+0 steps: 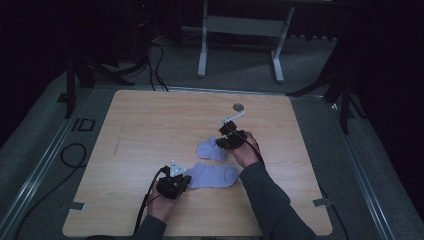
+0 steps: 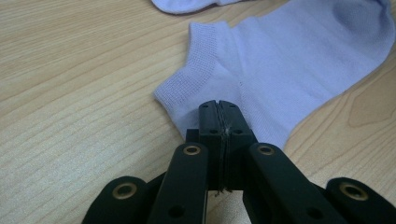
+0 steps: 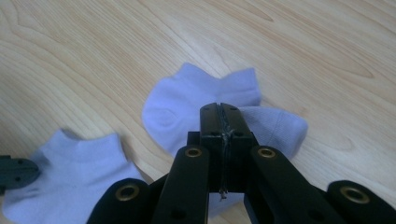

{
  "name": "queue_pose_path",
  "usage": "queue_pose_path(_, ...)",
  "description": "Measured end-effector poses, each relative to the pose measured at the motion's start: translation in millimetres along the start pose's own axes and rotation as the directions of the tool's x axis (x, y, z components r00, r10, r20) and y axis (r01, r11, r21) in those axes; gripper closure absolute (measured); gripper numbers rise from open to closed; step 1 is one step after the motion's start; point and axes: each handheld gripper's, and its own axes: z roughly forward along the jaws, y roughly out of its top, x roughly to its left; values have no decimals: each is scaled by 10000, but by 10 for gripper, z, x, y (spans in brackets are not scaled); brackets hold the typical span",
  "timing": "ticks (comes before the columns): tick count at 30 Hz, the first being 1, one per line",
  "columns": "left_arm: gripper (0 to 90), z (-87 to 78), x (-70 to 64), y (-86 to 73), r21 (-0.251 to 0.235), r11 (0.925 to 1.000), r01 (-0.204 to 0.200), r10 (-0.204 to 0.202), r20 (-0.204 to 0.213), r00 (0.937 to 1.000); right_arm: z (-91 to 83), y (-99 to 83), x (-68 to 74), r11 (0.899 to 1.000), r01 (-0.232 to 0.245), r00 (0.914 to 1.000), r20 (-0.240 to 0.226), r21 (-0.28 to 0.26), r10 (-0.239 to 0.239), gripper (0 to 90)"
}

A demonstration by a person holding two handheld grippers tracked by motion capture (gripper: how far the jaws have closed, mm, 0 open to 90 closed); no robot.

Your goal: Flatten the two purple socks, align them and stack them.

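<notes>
Two lilac knit ankle socks on pale wood-grain table, ribbed cuffs. Near sock flat, centre-low; left gripper jaws pressed together at cuff edge, seemingly pinching fabric. Far sock crumpled, 1 o'clock from it; right gripper jaws closed over folded cuff, grip point hidden.

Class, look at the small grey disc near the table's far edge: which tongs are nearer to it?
Right. The right tongs sit just below the grey disc, on the far sock; the left tongs lie much nearer the person.
</notes>
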Motion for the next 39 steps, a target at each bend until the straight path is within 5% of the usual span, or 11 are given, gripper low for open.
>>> queue_pose_path(22,889,1,0,-2,-20,10000,14,-14,1,10000,-130,-372,-307,9981,-570,9977,373,234,561,891)
queue_pose_path(39,889,1,0,-3,-28,10000,26,-26,-3,10000,-352,-657,-407,9965,-823,9945,667,155,811,878)
